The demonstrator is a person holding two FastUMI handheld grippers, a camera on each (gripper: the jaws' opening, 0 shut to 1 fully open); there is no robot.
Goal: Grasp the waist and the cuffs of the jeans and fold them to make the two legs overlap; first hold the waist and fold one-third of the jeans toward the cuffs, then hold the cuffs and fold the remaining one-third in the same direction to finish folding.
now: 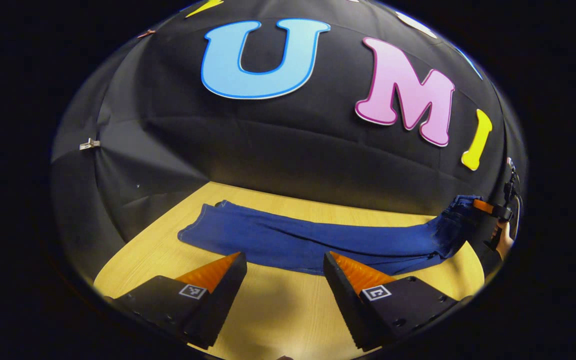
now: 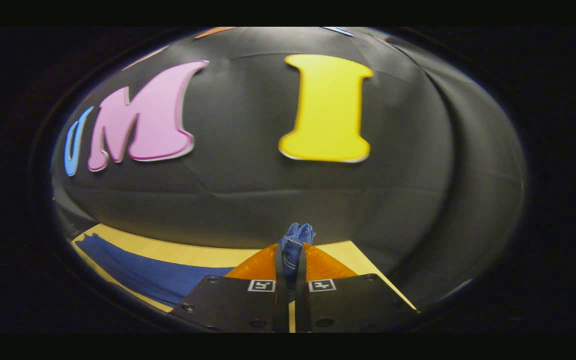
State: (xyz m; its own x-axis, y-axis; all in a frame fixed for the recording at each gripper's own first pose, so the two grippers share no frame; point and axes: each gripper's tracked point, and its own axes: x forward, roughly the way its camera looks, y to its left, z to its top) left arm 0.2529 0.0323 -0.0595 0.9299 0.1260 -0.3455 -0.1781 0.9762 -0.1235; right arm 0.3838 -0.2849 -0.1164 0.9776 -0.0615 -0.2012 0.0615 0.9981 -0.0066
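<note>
The long blue denim jeans [image 1: 318, 240] lie stretched across the middle of the frame on the pale wooden table [image 1: 278, 310]. At the bottom, the left gripper [image 1: 284, 262] is released, fingers wide apart, just before the cloth. In the right gripper view, the right gripper [image 2: 292, 260] is clenched on a bunched end of the jeans [image 2: 295, 240], lower centre.

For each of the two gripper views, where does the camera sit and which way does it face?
Left gripper view: rides the open left gripper, low above the table, facing the jeans; a hand at far right.
Right gripper view: rides the right gripper, pinching a bunch of the jeans, facing the wall.
Shared: jeans, table, right gripper.
</note>
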